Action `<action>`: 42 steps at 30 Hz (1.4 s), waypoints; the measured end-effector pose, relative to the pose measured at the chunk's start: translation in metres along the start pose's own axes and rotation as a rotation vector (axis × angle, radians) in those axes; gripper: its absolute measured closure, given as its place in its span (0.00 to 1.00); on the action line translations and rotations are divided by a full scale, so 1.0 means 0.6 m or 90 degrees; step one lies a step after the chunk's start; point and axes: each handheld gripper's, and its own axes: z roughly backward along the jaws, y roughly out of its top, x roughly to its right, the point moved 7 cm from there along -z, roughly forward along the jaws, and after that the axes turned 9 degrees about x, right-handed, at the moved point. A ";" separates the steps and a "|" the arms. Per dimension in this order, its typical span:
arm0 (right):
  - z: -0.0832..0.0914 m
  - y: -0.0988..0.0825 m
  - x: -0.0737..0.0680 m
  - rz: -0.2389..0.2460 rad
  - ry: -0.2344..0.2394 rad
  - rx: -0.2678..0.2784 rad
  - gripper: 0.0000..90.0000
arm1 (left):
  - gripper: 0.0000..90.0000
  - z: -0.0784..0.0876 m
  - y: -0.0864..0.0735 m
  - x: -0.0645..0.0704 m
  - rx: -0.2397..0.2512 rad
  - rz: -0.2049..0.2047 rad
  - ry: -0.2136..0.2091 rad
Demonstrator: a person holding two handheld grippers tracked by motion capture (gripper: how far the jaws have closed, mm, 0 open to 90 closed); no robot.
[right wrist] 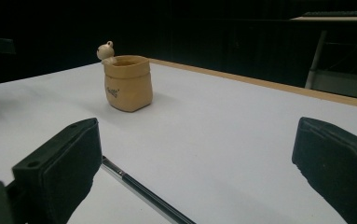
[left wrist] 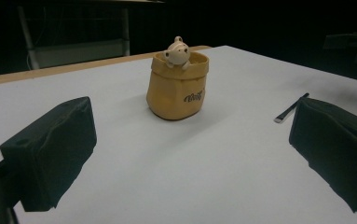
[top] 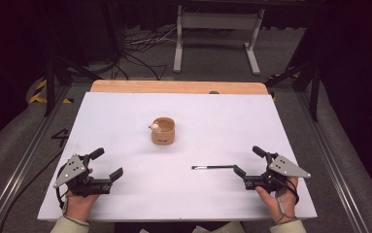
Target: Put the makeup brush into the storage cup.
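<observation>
Black claws (top: 107, 162) (top: 249, 159), grey triangular plates, pale sleeve cuffs.

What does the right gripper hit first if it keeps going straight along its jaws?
Probably the pen. It lies on the table just ahead of the open right gripper, by one jaw and crossing the gap at a slant. The pot stands farther off and to one side, so the gripper likely passes it.

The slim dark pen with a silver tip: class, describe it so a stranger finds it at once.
On the white table, look right of the tan sack-shaped pot with its animal figure. Just before the open right gripper lies the slim dark pen with a silver tip, flat and thin.
</observation>
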 end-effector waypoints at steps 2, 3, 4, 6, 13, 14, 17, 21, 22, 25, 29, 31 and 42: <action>0.000 0.000 0.000 -0.001 0.001 -0.001 0.02 | 0.02 0.000 0.000 0.000 0.002 0.002 0.002; 0.000 -0.001 0.000 -0.002 0.001 -0.002 0.02 | 0.02 0.002 0.002 -0.001 0.003 0.000 0.002; -0.001 0.000 -0.001 0.000 0.001 -0.002 0.02 | 0.02 0.003 0.003 -0.001 0.006 0.000 0.003; 0.000 0.001 -0.002 0.000 0.002 0.000 0.02 | 0.02 0.005 0.006 -0.002 0.009 -0.002 0.008; 0.003 -0.001 0.002 0.001 -0.006 -0.003 0.02 | 0.02 -0.001 0.005 -0.002 0.007 0.000 0.004; 0.004 -0.001 0.003 -0.001 -0.006 -0.003 0.02 | 0.02 -0.001 0.006 -0.001 0.007 -0.002 0.003; 0.005 -0.001 0.003 -0.003 -0.007 -0.004 0.02 | 0.02 -0.003 0.006 -0.001 0.009 -0.001 0.003; 0.008 -0.001 0.003 -0.004 -0.009 -0.004 0.02 | 0.02 -0.006 0.006 -0.001 0.008 0.001 0.004; 0.009 -0.001 0.004 -0.003 -0.010 -0.004 0.02 | 0.02 -0.006 0.006 -0.002 0.008 -0.001 0.006; 0.011 -0.001 0.004 -0.001 -0.012 -0.005 0.02 | 0.02 -0.006 0.005 -0.002 0.005 -0.002 0.009; 0.009 -0.004 0.005 -0.003 -0.009 -0.013 0.03 | 0.02 -0.007 0.005 -0.005 0.007 0.005 0.013; 0.009 -0.004 0.006 -0.005 -0.010 -0.014 0.03 | 0.02 -0.007 0.005 -0.005 0.005 0.004 0.013; -0.038 0.016 0.000 0.034 0.026 -0.065 0.02 | 0.02 -0.011 -0.001 0.000 -0.007 0.001 0.008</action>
